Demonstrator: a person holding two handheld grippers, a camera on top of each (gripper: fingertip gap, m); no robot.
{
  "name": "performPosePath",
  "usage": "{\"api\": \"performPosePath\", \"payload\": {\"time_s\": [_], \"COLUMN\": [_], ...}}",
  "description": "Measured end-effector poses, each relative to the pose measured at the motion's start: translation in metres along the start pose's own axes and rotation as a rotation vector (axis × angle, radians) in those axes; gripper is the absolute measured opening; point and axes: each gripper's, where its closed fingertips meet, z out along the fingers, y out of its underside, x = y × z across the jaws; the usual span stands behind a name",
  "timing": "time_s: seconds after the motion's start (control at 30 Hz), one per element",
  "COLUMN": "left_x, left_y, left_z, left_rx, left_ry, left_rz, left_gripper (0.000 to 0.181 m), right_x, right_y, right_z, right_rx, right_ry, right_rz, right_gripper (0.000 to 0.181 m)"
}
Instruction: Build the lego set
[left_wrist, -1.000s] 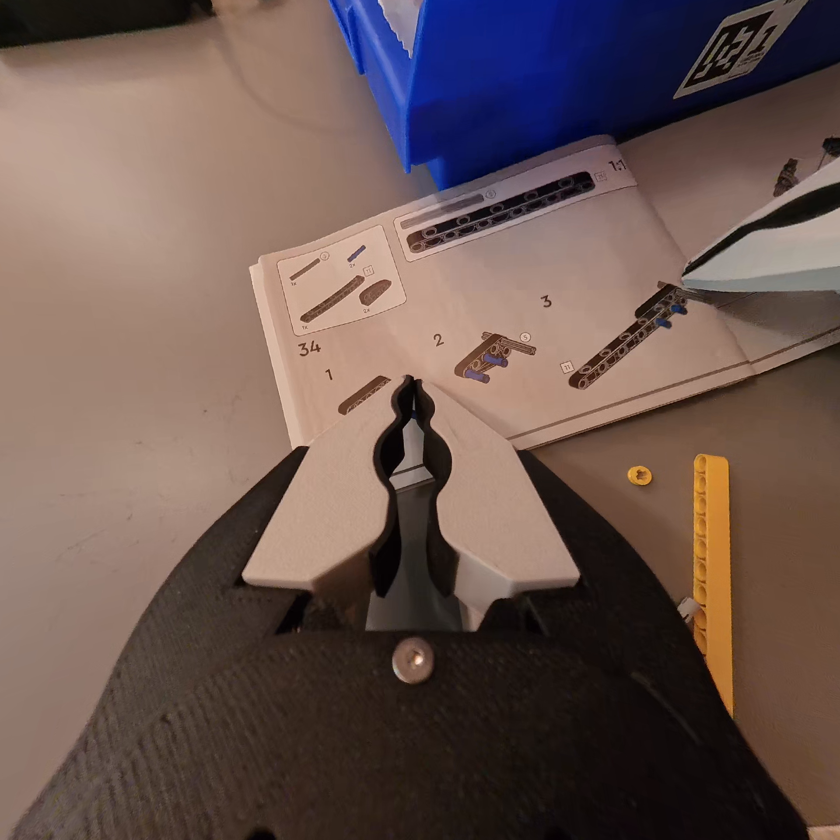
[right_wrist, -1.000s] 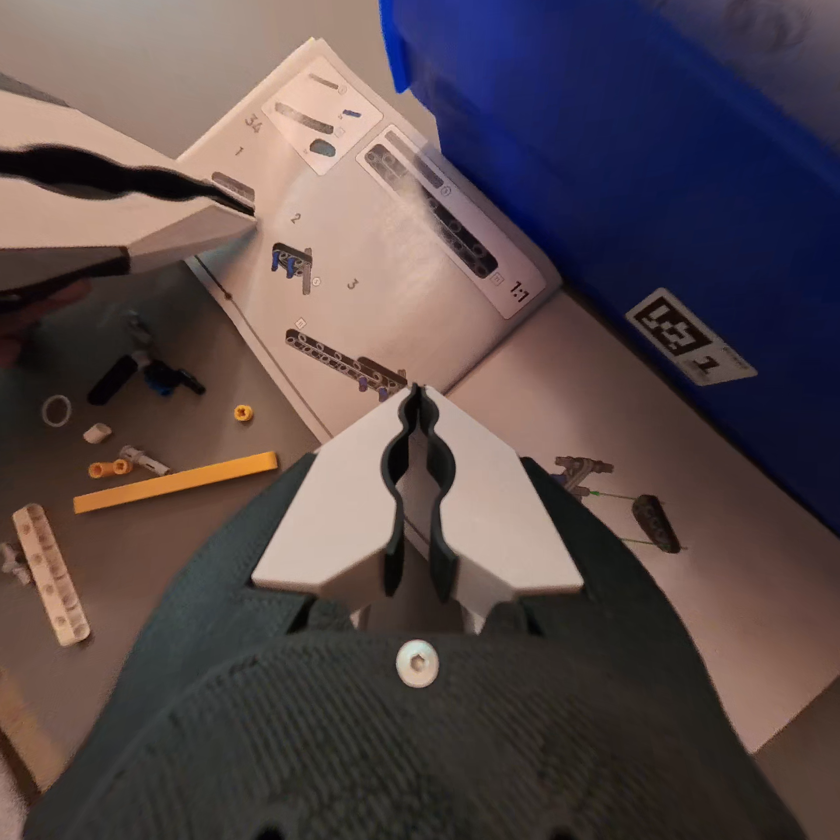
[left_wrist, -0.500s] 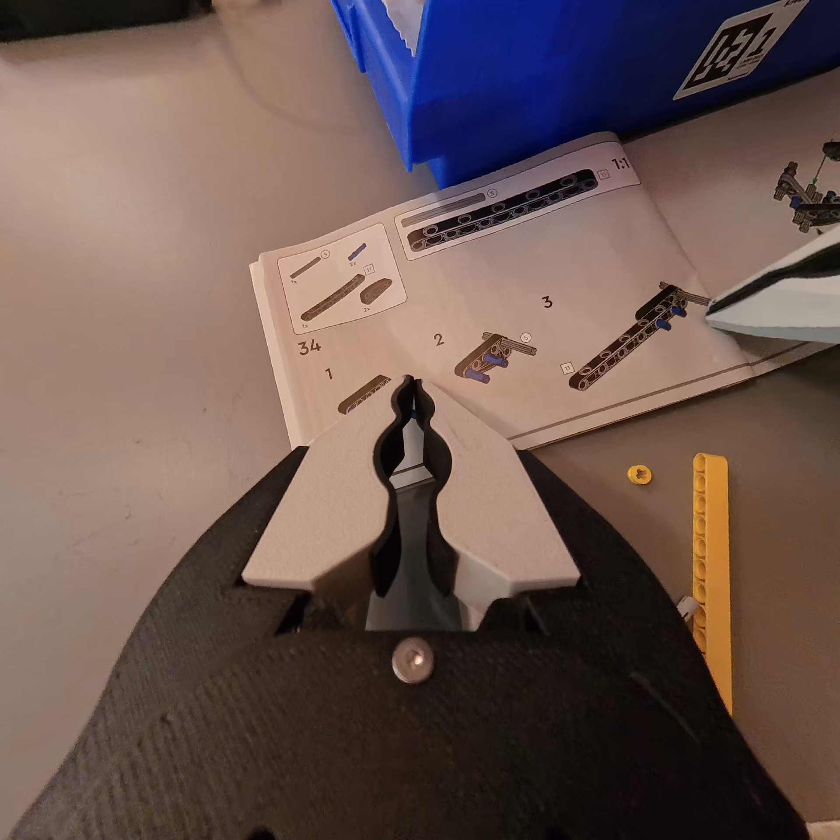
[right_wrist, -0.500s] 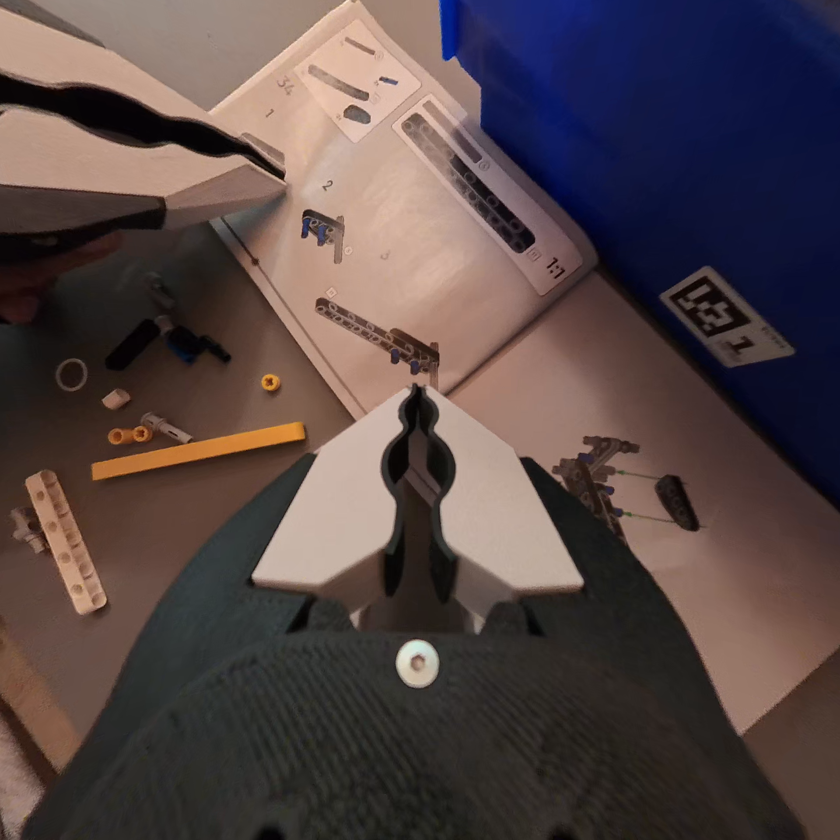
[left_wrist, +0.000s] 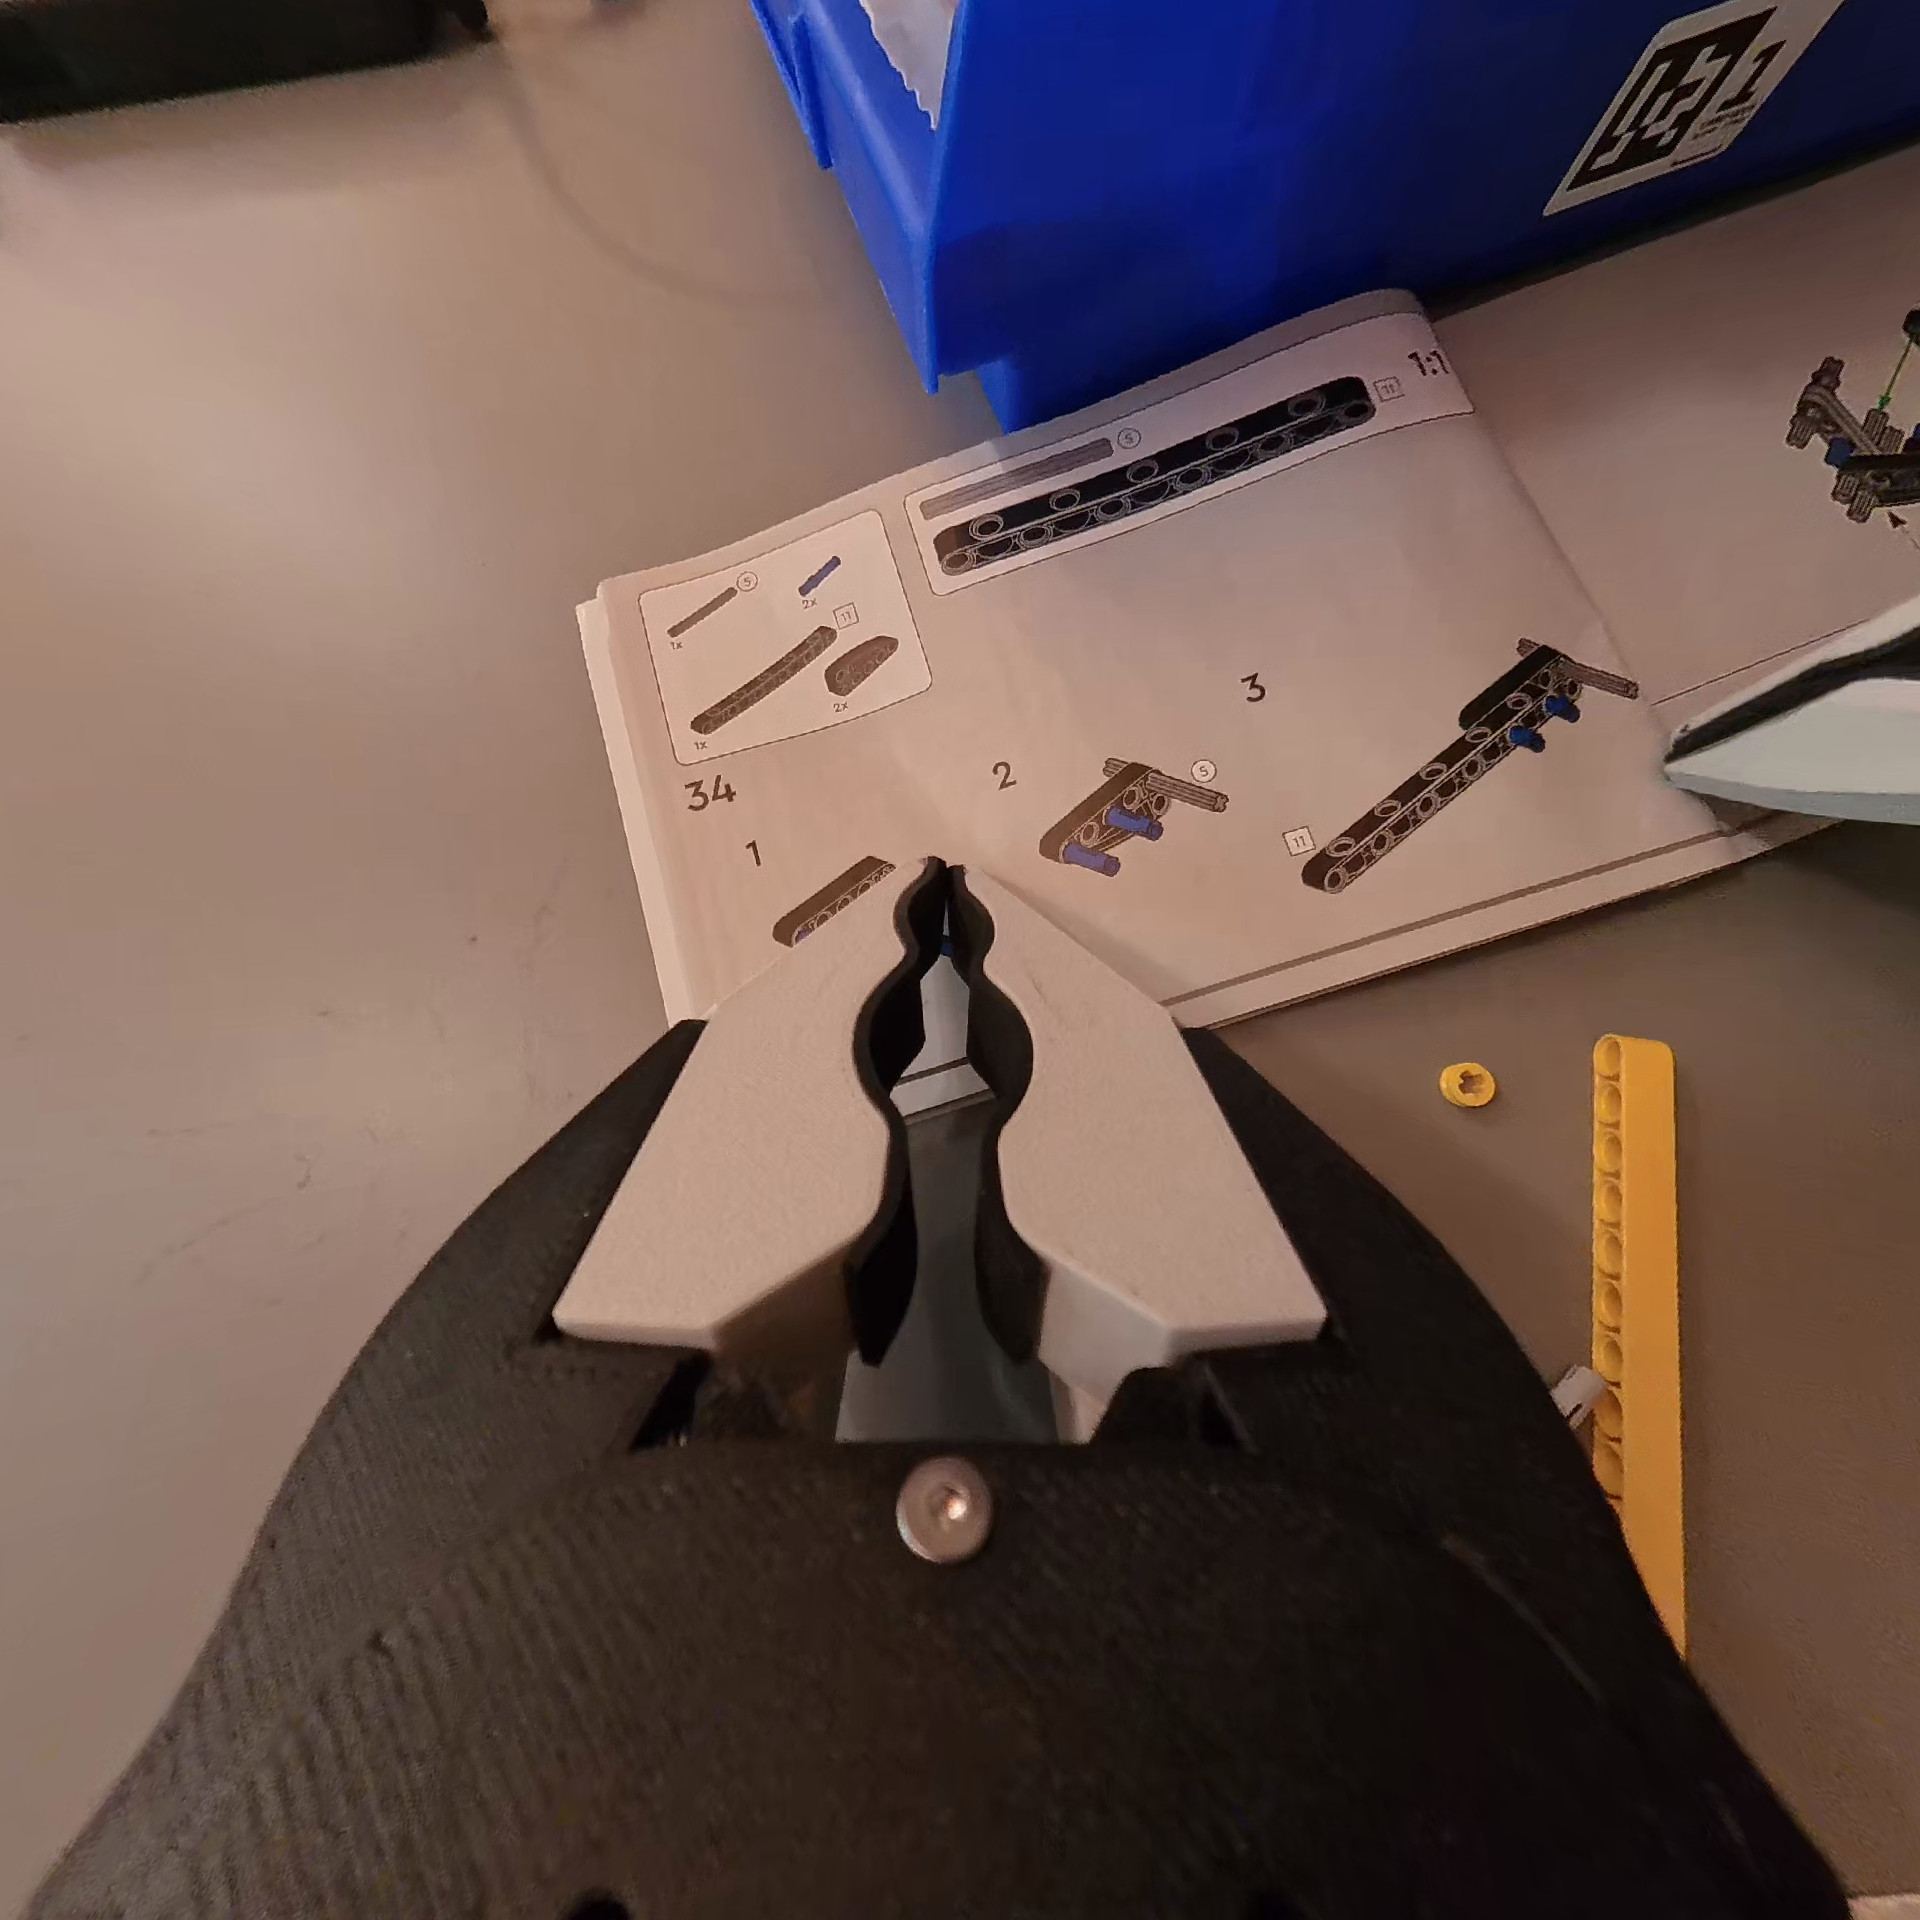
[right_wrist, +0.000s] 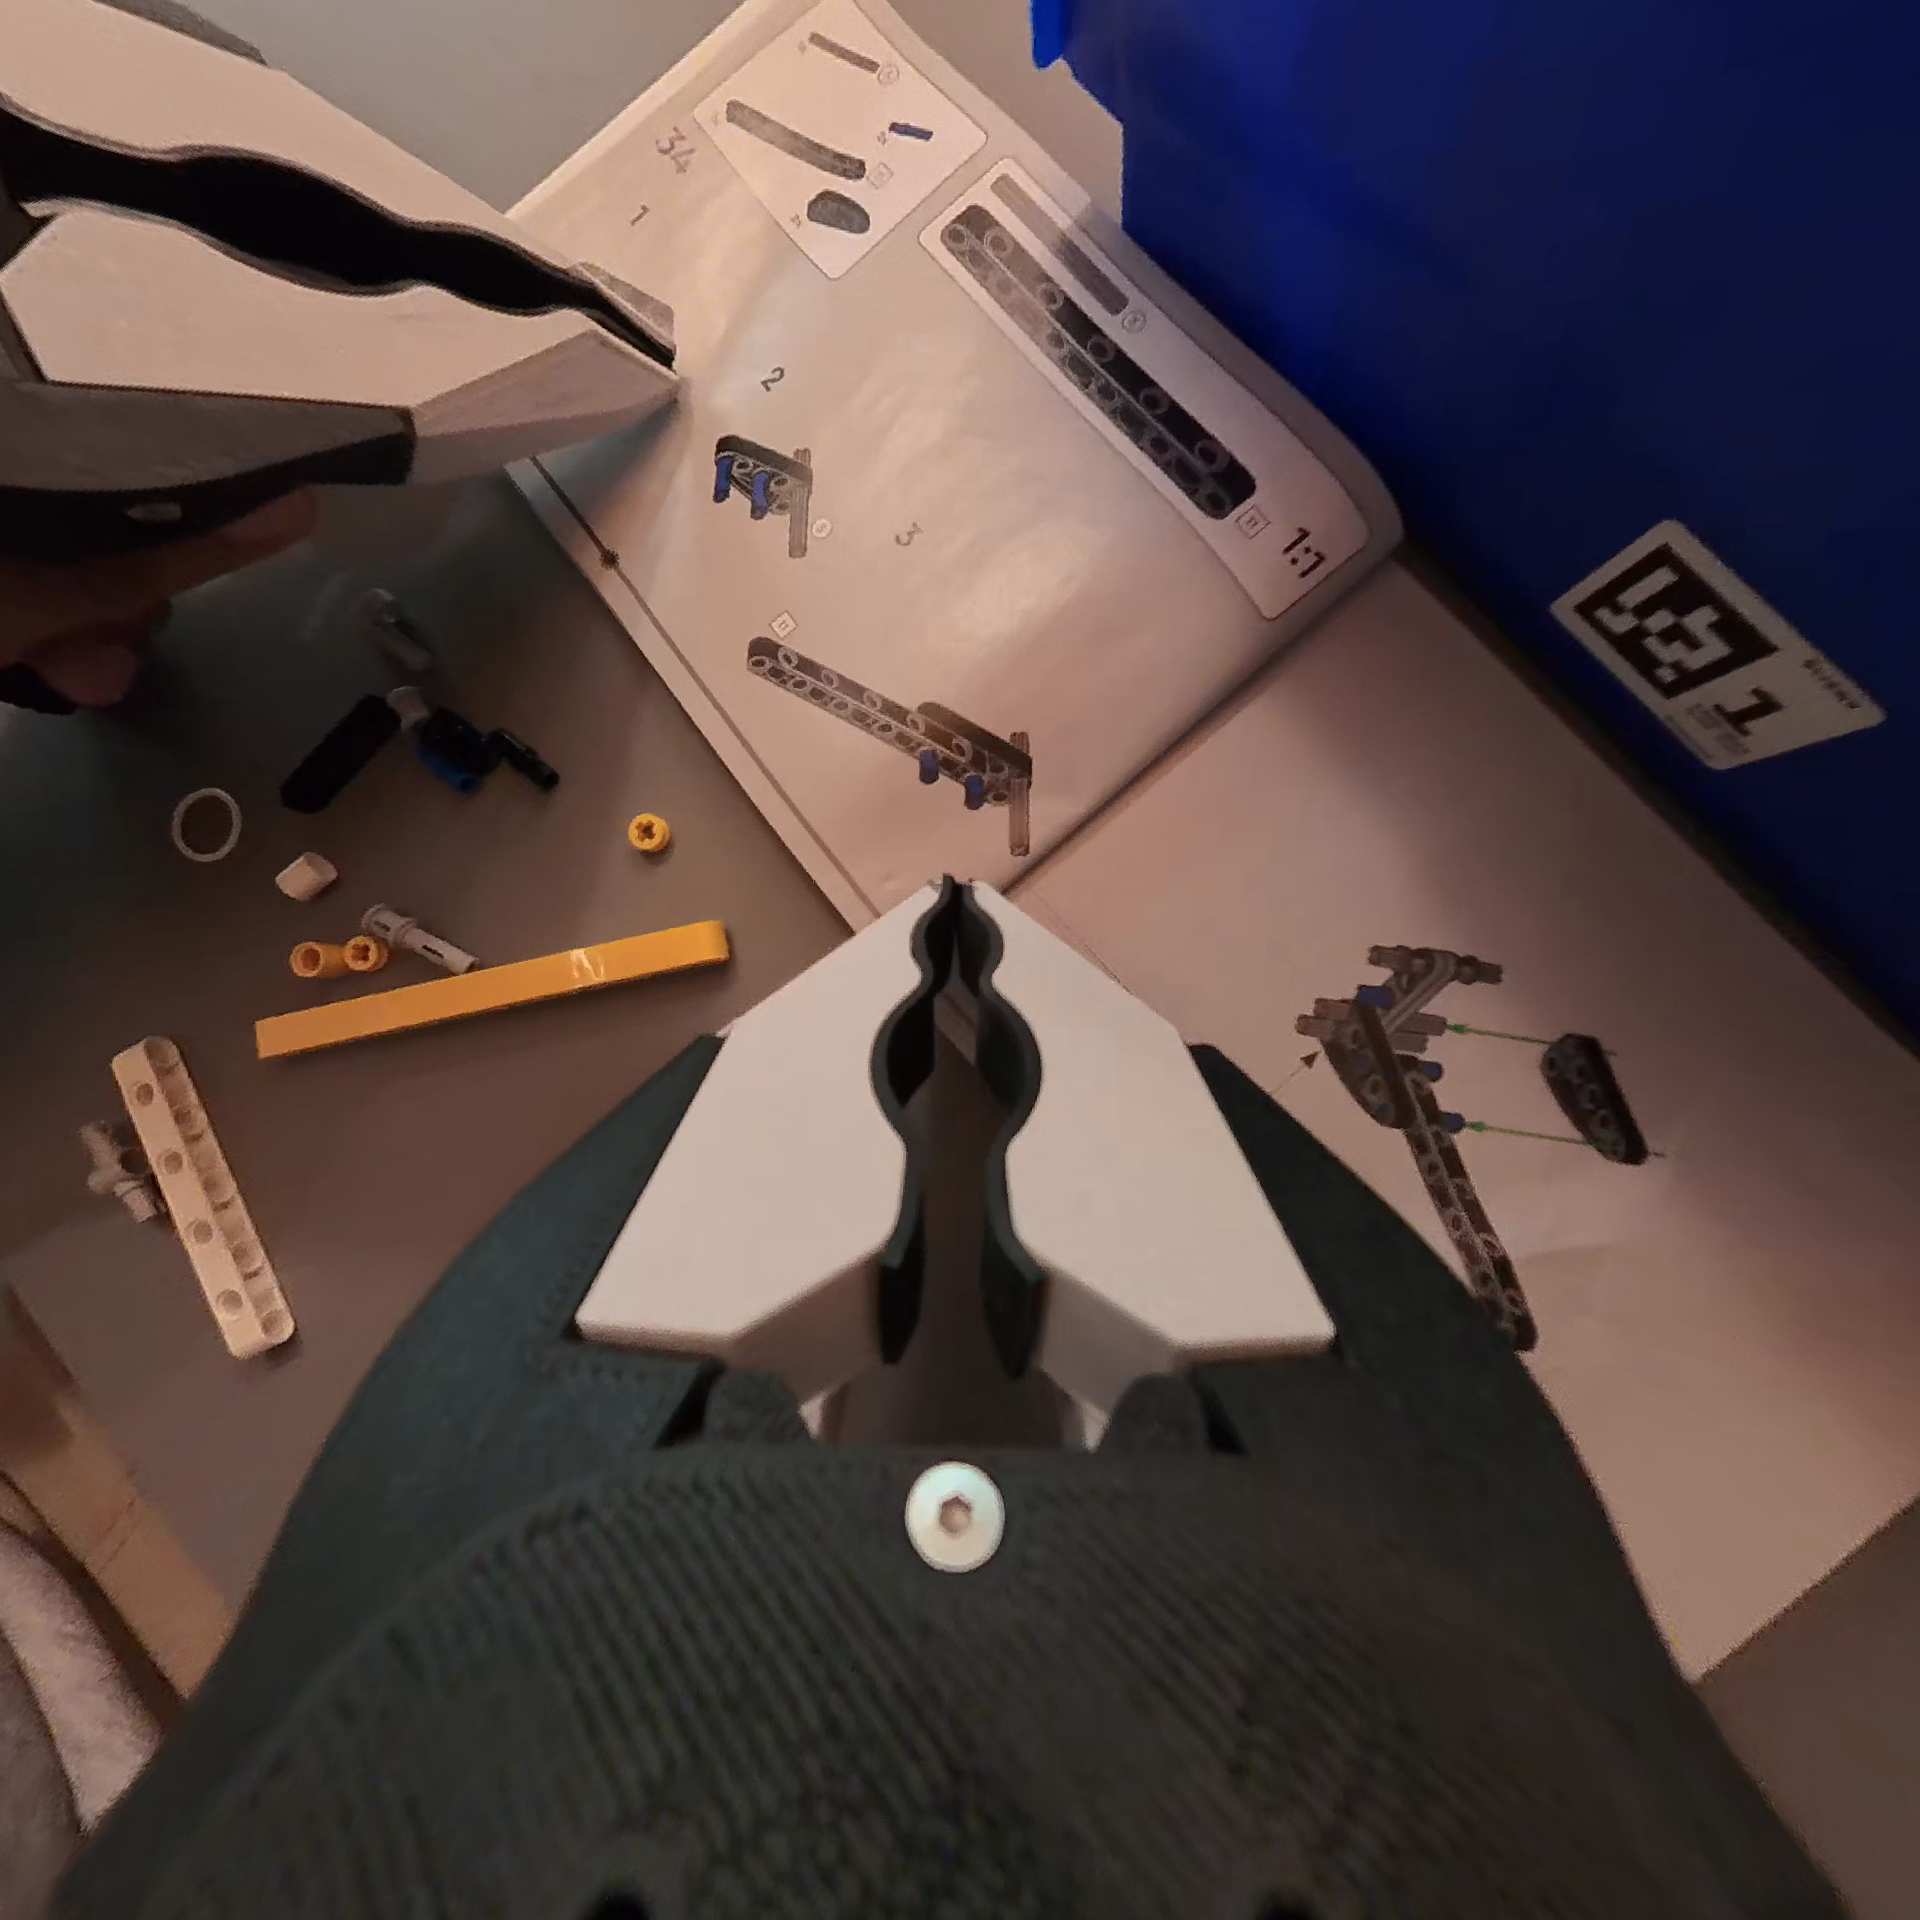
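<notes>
Hovering low over a grey table (left_wrist: 260, 727), both grippers are closed and empty, their tips pressed together with nothing between them. The left gripper (left_wrist: 940, 868) hangs over the near edge of an open booklet (left_wrist: 1091, 665), its tip above the first small drawing on the page. The right gripper (right_wrist: 956, 885) points at the booklet's fold from the other side. Loose parts lie on the bare table just beside the booklet, between the two grippers: nearest is a white beam (right_wrist: 203, 1195) with a grey pin at its side, then a long yellow beam (right_wrist: 488, 987), a small yellow bush (right_wrist: 647, 831), a yellow connector (right_wrist: 335, 956), a grey pin (right_wrist: 416, 933), a white ring (right_wrist: 206, 824), and a black and blue cluster (right_wrist: 416, 743) of small pieces. Farther off, the booklet's left page shows a parts box and three numbered drawings of a black beam with blue pins and a grey axle; the right page shows a larger assembly. Behind the booklet stands a blue bin (left_wrist: 1247, 156) with a black and white marker label. This looks like a pause to read the step, with no piece picked up yet. The next move likely calls for opening one gripper and lowering it onto a small part, which needs a careful, centred pinch.
</notes>
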Motion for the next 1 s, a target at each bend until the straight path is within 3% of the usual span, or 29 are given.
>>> {"api": "performPosePath", "payload": {"time_s": [0.3,0.6,1.0], "left_x": [0.0,0.0,0.0], "left_y": [0.0,0.0,0.0], "left_z": [0.0,0.0,0.0], "left_rx": [0.0,-0.002,-0.002], "left_ry": [-0.004,0.007,-0.005], "left_rz": [0.005,-0.02,-0.016], "left_gripper": [0.0,0.0,0.0], "right_x": [0.0,-0.01,-0.008], "right_y": [0.002,0.009,0.005], "right_z": [0.002,-0.003,-0.005], "right_rx": [-0.02,-0.069,-0.01], "right_ry": [0.07,0.067,0.088], "right_rz": [-0.094,-0.071,-0.087], "right_gripper": [0.0,0.0,0.0]}}
